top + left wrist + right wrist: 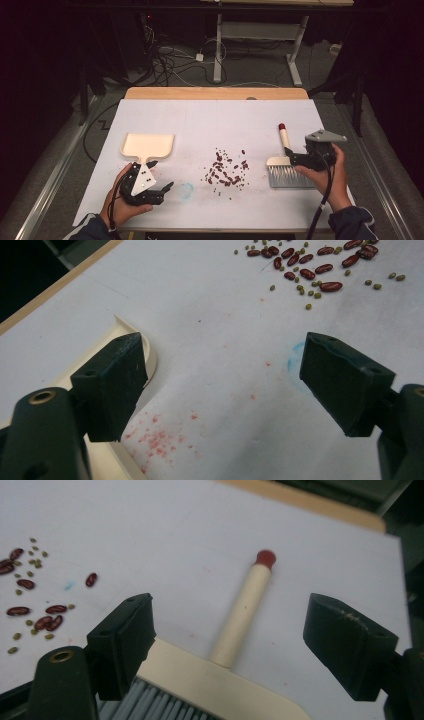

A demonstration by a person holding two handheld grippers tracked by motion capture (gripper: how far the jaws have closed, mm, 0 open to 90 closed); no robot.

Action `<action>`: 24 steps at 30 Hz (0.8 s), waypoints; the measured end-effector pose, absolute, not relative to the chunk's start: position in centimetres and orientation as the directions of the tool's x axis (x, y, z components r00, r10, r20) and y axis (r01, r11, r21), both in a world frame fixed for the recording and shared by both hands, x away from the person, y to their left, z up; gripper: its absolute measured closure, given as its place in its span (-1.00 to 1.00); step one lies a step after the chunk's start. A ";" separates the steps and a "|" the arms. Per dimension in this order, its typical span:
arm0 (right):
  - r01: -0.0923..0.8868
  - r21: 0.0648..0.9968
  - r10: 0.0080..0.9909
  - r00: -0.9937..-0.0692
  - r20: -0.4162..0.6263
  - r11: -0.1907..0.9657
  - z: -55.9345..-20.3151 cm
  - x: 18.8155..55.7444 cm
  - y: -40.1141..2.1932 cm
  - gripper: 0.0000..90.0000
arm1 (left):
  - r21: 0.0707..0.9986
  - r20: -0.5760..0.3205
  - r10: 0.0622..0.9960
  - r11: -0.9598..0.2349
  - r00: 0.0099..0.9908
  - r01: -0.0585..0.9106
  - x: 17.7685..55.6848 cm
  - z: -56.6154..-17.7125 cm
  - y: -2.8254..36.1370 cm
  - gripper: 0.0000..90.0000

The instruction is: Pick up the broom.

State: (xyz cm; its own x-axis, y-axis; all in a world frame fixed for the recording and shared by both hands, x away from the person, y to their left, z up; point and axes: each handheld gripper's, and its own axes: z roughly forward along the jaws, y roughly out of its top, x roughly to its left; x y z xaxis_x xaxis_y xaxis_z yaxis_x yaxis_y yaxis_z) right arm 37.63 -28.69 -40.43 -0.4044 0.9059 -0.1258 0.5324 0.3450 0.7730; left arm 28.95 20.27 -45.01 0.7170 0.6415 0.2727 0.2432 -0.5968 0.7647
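A white-covered worktop (215, 125) with a bare wooden strip along its far edge carries everything here. On its left part lies a cream dustpan (147, 146), mouth facing away from the person, its short handle pointing back toward the left tool (159, 176). On the right part lies a hand brush (283, 165): a cream handle tipped with a red cap points away from the person, and the grey bristles point toward them.

The left tool, held in the person's left hand (122, 202), hovers just behind the dustpan handle with its jaws spread wide and nothing between them; in the left gripper view one jaw sits over the rounded end of that handle (149, 356), the other over bare worktop near a faint blue smudge (296, 356).

The right tool (294, 159), held in the right hand (332, 177), is also released, its jaws apart on either side of the brush where the handle (243, 614) meets the head, neither jaw visibly touching it.

Between dustpan and brush, near the middle of the worktop, is a loose scatter of red kidney beans (227, 170) mixed with smaller green beans (310, 294). Faint red specks (160, 437) stain the cover near the dustpan handle.
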 end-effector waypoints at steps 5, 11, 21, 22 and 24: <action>0.681 0.654 0.926 -0.368 -0.082 0.329 -42.1 42.9 -28.9 -0.33 | 0.761 0.272 0.639 -0.600 0.719 0.246 28.9 -45.1 20.3 -0.59; 0.787 0.541 0.943 -0.332 -0.032 0.296 -44.1 46.1 -28.5 -0.18 | 0.758 0.261 0.640 -0.600 0.723 0.257 29.1 -45.2 20.4 -0.59; 0.833 0.460 0.944 -0.328 -0.038 0.308 -44.7 47.0 -27.3 0.26 | 0.751 0.261 0.636 -0.607 0.726 0.262 29.1 -45.3 20.3 -0.59; 0.833 0.460 0.944 -0.328 -0.038 0.308 -44.7 47.0 -27.3 0.26 | 0.750 0.264 0.635 -0.609 0.726 0.260 29.1 -45.3 20.3 -0.59; 0.835 0.459 0.945 -0.324 -0.036 0.303 -44.7 47.2 -27.1 0.40 | 0.749 0.265 0.634 -0.610 0.727 0.259 29.0 -45.3 20.2 -0.59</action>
